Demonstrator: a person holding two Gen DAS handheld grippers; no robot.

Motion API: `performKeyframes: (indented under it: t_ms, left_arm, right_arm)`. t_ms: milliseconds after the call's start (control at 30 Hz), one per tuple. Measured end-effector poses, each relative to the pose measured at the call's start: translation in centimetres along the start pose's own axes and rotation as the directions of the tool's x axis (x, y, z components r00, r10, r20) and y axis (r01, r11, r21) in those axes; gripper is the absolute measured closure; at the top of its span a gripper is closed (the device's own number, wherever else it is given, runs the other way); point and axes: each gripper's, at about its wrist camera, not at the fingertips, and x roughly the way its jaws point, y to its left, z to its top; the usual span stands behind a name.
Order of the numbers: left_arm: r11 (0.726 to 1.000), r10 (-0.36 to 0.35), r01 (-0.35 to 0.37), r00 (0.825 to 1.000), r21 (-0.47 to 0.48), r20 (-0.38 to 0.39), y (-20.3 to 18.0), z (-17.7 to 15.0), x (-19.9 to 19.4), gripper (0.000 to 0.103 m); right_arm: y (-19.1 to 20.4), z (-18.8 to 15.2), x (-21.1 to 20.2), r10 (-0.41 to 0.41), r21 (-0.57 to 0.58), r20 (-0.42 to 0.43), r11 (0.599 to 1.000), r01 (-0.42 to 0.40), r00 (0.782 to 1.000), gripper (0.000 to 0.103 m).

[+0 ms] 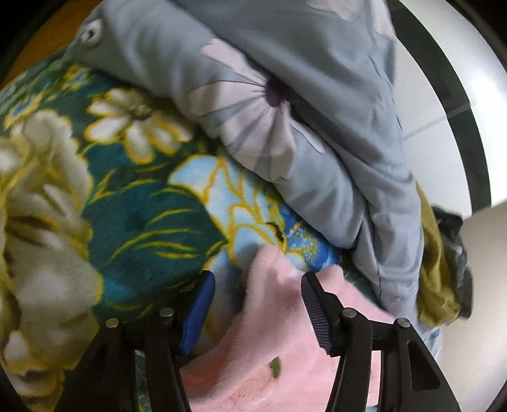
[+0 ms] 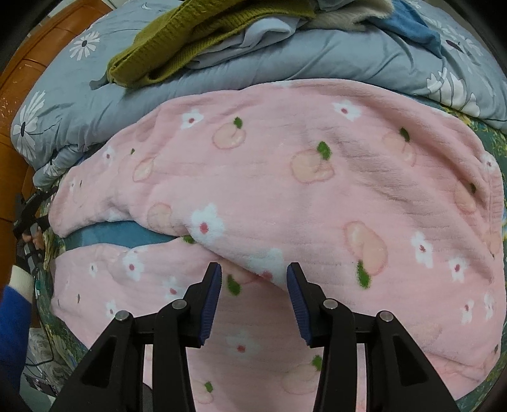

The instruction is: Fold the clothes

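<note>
A pink fleece garment [image 2: 317,177] printed with peaches and white flowers lies spread on the bed, one layer folded over another. My right gripper [image 2: 254,266] points steeply down at the folded edge. Its jaws are open, with the blue pads [image 2: 211,301] apart and the fleece lying under the gap. In the left wrist view a corner of the same pink garment [image 1: 275,348] rises between the fingers of my left gripper [image 1: 256,276]. The fleece lies against the right pad [image 1: 313,310]. The left pad [image 1: 199,310] stands free of it, so the jaws are open.
A teal flowered blanket [image 1: 142,222] covers the bed. A grey-blue daisy quilt [image 2: 221,63] is heaped behind, with an olive knit [image 2: 177,41] and a blue cloth [image 2: 412,28] on top. Wooden furniture [image 2: 28,63] stands left. A blue sleeve [image 2: 12,323] shows at the left edge.
</note>
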Motion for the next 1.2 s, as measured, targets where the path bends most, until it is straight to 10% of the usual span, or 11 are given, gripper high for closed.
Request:
performKeyframes:
  t_ms: [133, 400, 500, 633, 767, 1200]
  left_arm:
    - [0.998, 0.022, -0.02, 0.999, 0.064, -0.032, -1.1, -0.9, 1.0, 0.092]
    - [0.99, 0.121, -0.132, 0.973, 0.042, 0.198, -0.7, 0.8, -3.0, 0.099]
    - [0.977, 0.205, -0.211, 0.97, 0.027, 0.131, 0.6, 1.8, -1.5, 0.099]
    - [0.984, 0.178, -0.175, 0.978, -0.042, 0.109, 1.4, 1.4, -1.5, 0.093]
    - [0.988, 0.12, -0.104, 0.981, -0.11, 0.15, 1.7, 0.1, -4.9, 0.058]
    - [0.957, 0.187, -0.134, 0.963, -0.257, 0.192, 3.9, -13.4, -17.4, 0.042]
  right_arm:
    - [0.6, -0.3, 0.8, 0.007, -0.012, -0.011, 1.0, -0.007, 1.0, 0.059]
    - [0.9, -0.2, 1.0, 0.006, -0.034, -0.01, 0.999, -0.006, 1.0, 0.059]
    - [0.4, -0.3, 0.9, 0.009, -0.018, -0.007, 1.0, -0.009, 1.0, 0.059]
    - [-0.2, -0.7, 0.9, 0.016, 0.0, -0.007, 1.0, -0.016, 1.0, 0.059]
    - [-0.7, -1.1, 0.3, 0.023, 0.01, 0.002, 1.0, -0.023, 1.0, 0.059]
    - [-5.7, -4.0, -5.9, 0.038, 0.134, 0.133, 0.989, -0.056, 0.99, 0.059]
